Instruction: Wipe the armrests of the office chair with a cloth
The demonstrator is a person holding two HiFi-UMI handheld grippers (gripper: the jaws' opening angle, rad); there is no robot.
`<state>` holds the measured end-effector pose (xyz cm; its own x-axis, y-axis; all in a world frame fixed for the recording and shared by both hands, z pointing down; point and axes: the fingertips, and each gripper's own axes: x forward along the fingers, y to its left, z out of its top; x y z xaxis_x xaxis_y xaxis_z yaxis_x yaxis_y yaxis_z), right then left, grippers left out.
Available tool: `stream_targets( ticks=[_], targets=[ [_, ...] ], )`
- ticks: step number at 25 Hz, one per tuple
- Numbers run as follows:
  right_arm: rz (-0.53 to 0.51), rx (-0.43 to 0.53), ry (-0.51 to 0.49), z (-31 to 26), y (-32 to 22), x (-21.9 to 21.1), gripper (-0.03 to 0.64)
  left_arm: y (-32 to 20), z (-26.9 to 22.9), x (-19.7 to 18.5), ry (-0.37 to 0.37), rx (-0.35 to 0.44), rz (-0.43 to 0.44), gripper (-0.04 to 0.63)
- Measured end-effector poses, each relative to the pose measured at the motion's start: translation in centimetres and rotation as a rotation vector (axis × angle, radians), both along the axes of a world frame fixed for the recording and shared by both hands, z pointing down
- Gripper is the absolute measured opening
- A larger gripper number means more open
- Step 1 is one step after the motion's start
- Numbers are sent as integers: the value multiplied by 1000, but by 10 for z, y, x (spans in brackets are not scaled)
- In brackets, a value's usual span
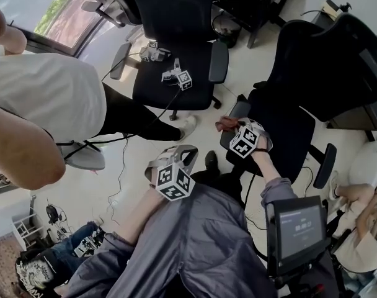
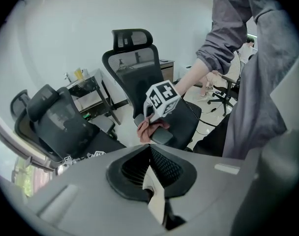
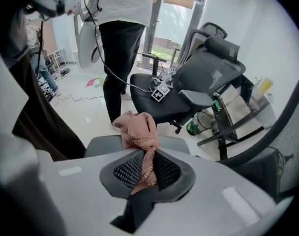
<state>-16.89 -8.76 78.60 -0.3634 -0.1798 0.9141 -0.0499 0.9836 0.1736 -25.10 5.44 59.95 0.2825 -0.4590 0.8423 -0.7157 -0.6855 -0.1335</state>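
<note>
Pink cloth (image 1: 226, 125) lies on the near armrest (image 1: 238, 109) of the chair (image 1: 288, 129) in the head view, under the right tongs (image 1: 237, 133). I count one cloth, two armrests and two tongs.

Left gripper view: the left tongs (image 2: 150, 154) are pressed together, empty.

Right gripper view: the jaws pinch the cloth (image 3: 138, 129) against the armrest (image 3: 103, 144). It would be best to spread it flat and stroke lengthwise.

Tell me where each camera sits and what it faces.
Head view: on the person's head, steeply down at left gripper, right gripper, office chair; grey sleeves show.
Left gripper view: on that gripper, facing the right gripper at the armrest; right sleeve shows.
Right gripper view: on that gripper, facing the cloth in its jaws; no arm shows.
All three share the cloth.
</note>
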Motion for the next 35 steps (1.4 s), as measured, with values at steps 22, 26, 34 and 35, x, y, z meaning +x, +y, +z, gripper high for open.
stream_targets(
  ticks=[22, 26, 34, 35],
  targets=[
    [-118, 22, 126, 42, 40, -25, 44, 3, -4, -2, -9, 1, 1, 17],
    [-185, 7, 133, 41, 71, -17, 44, -1, -5, 6, -5, 10, 9, 17],
    [-177, -61, 38, 19, 90, -7, 44, 1, -11, 12, 3, 27, 8, 17],
    [-153, -45, 25, 15, 78, -8, 44, 2, -10, 12, 3, 26, 6, 17]
  ],
)
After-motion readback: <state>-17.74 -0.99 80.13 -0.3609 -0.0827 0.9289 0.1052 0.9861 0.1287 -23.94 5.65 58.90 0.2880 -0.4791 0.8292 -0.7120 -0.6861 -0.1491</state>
